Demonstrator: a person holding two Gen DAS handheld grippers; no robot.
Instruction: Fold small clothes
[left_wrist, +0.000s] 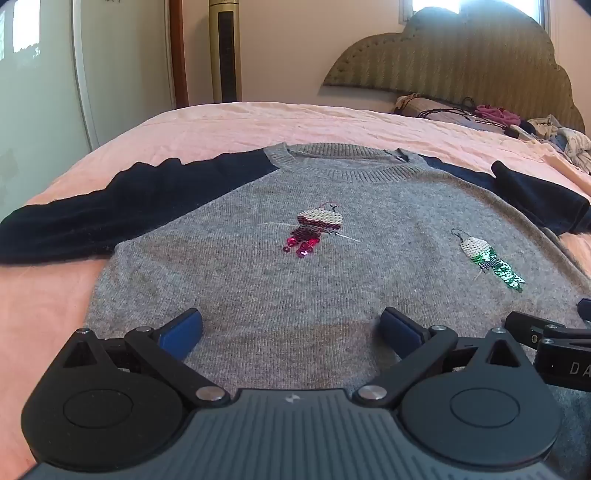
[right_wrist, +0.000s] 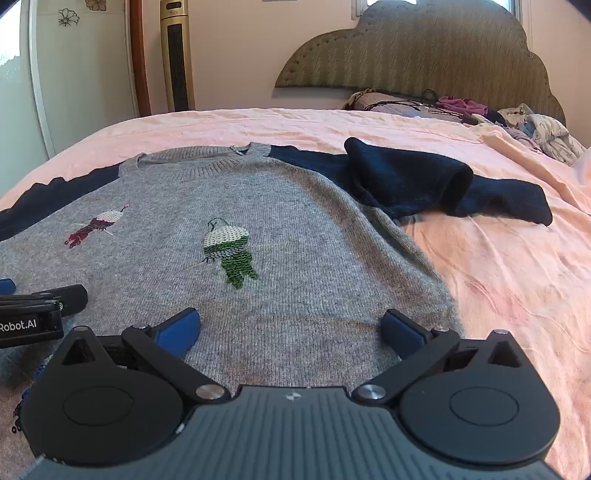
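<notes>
The grey sweater (left_wrist: 295, 266) lies flat on the pink bedspread (left_wrist: 258, 122), neckline toward the headboard (left_wrist: 461, 55), its navy sleeves (left_wrist: 110, 210) stretched out sideways — the far one crumpled. Left gripper (left_wrist: 291, 328) and right gripper (right_wrist: 291, 328) hover side by side over the hem, angled downward, fingers spread wide — holding nothing.

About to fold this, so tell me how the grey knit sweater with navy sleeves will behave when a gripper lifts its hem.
The sweater will probably drape and sag: its right sleeve already lies crumpled over itself. The fuzzy knit should grip the pads well rather than slip. The sequin birds may stiffen that patch slightly and could snag.
</notes>
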